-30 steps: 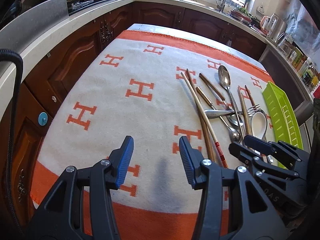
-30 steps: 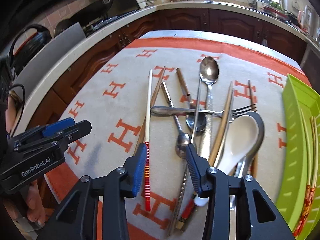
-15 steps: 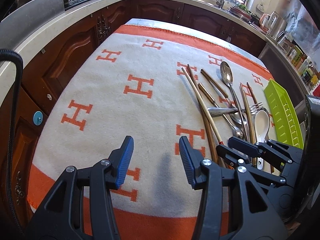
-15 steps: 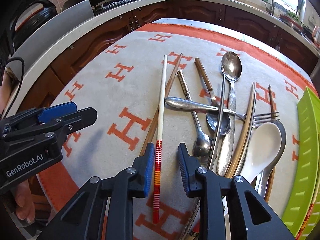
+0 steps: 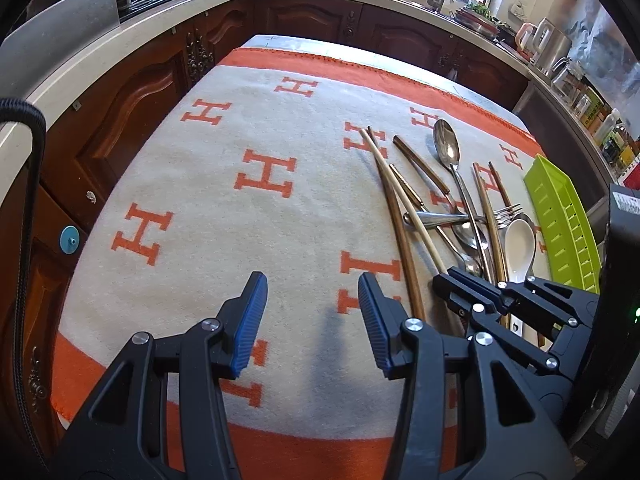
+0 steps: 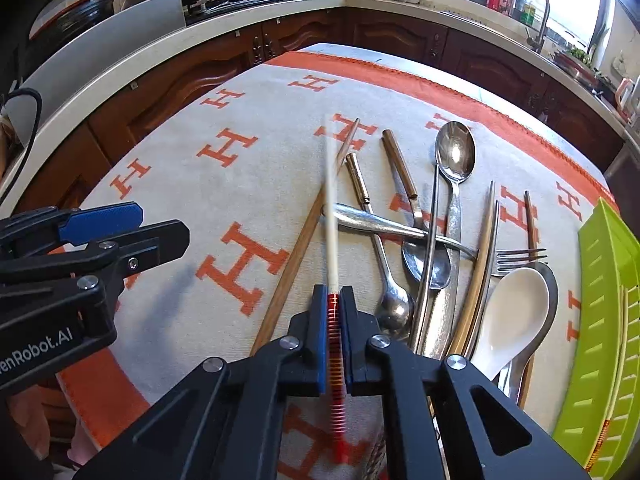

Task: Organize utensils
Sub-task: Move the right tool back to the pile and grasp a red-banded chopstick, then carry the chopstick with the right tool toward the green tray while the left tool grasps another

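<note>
On the bench's orange-lettered blanket [image 6: 248, 184] the right gripper [image 6: 335, 320] has just closed, fingers pinching the pale chopstick [image 6: 331, 216] at its red-banded end beside the cutlery pile. Light, stiff and slippery, it may pivot. The left gripper [image 5: 312, 312] hangs spread, empty.

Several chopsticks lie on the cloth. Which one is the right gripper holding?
The pale chopstick with the red striped end. The right gripper is shut on its striped part. The brown wooden chopstick beside it lies untouched on the cloth.
</note>
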`<act>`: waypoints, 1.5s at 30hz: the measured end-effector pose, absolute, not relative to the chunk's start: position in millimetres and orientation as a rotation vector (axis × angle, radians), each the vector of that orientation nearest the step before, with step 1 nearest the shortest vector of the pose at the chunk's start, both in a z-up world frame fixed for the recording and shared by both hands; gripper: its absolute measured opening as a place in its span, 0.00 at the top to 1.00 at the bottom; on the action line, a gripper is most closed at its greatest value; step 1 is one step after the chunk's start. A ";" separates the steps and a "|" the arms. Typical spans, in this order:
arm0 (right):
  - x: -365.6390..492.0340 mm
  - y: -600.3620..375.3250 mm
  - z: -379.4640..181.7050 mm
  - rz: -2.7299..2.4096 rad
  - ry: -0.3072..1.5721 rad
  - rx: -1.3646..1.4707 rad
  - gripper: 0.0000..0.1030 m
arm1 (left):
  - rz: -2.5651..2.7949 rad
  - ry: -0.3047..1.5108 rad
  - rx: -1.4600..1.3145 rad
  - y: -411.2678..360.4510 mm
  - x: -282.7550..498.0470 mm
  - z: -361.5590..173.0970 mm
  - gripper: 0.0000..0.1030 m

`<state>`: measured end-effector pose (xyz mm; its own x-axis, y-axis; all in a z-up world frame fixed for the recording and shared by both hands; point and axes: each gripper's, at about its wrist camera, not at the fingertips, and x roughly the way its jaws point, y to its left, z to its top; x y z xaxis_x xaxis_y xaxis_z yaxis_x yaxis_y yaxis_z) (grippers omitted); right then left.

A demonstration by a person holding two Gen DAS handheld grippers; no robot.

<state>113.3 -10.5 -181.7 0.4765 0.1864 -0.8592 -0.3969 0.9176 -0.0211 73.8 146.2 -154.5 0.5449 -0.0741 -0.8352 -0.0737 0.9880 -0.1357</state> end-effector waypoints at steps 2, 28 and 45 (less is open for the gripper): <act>114.5 -16.0 -180.7 0.363 1.023 -0.192 0.95 | -0.007 0.998 -0.161 143.2 75.3 -153.9 0.57; 73.2 -128.9 -113.1 0.264 0.860 0.168 0.95 | -0.004 1.035 -0.046 71.5 109.5 -181.5 0.95; 41.0 -194.5 -96.8 0.180 0.785 0.297 0.95 | -0.093 0.938 -0.165 66.5 67.7 -112.8 0.96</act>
